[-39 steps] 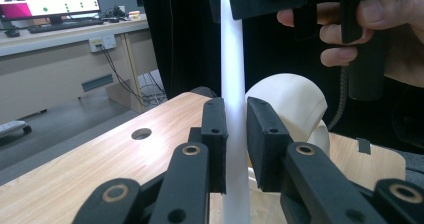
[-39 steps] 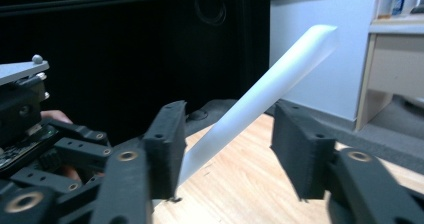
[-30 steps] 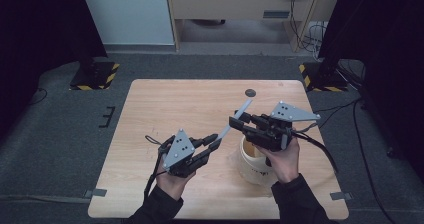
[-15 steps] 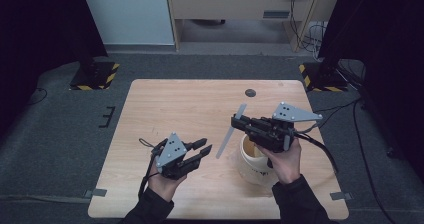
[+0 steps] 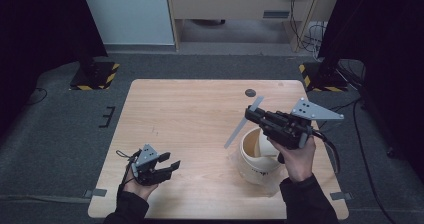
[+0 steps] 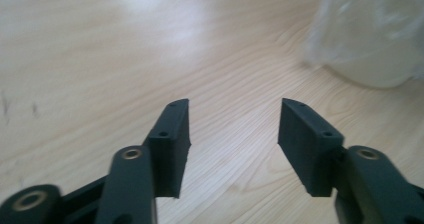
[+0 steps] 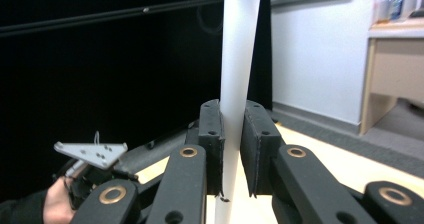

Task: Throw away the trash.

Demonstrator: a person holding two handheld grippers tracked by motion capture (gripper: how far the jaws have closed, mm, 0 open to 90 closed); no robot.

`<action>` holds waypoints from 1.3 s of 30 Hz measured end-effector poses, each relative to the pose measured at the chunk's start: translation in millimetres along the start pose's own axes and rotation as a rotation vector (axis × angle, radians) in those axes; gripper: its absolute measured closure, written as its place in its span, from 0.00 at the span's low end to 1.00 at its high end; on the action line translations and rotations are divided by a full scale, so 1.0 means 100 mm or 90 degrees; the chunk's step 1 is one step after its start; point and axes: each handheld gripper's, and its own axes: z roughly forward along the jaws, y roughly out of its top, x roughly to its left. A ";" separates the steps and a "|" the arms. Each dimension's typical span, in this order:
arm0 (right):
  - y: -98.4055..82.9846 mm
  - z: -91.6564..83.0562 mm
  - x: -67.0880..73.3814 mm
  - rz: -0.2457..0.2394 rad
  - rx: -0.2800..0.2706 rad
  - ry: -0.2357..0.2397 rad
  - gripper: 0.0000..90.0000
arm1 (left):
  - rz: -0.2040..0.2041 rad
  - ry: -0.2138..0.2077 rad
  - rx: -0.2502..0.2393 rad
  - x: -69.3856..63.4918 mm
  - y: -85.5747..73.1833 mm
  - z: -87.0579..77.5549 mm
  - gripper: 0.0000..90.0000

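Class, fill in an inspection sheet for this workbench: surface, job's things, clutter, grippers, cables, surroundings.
Surface: light wooden table, bare in the middle.
Job's things: white strip clamped in the right gripper, slanting above a white tub.
Clutter: small dark disc near the far edge.
Grippers: left gripper jaws have just been opening, nothing between them; right shut on the strip.
Cables: one trails from the right gripper.
Surroundings: grey floor, striped stand bases.
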 end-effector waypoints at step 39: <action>-0.19 -0.06 -0.21 -0.028 0.118 -0.118 0.89 | -0.028 0.015 0.071 0.21 -0.13 0.18 0.30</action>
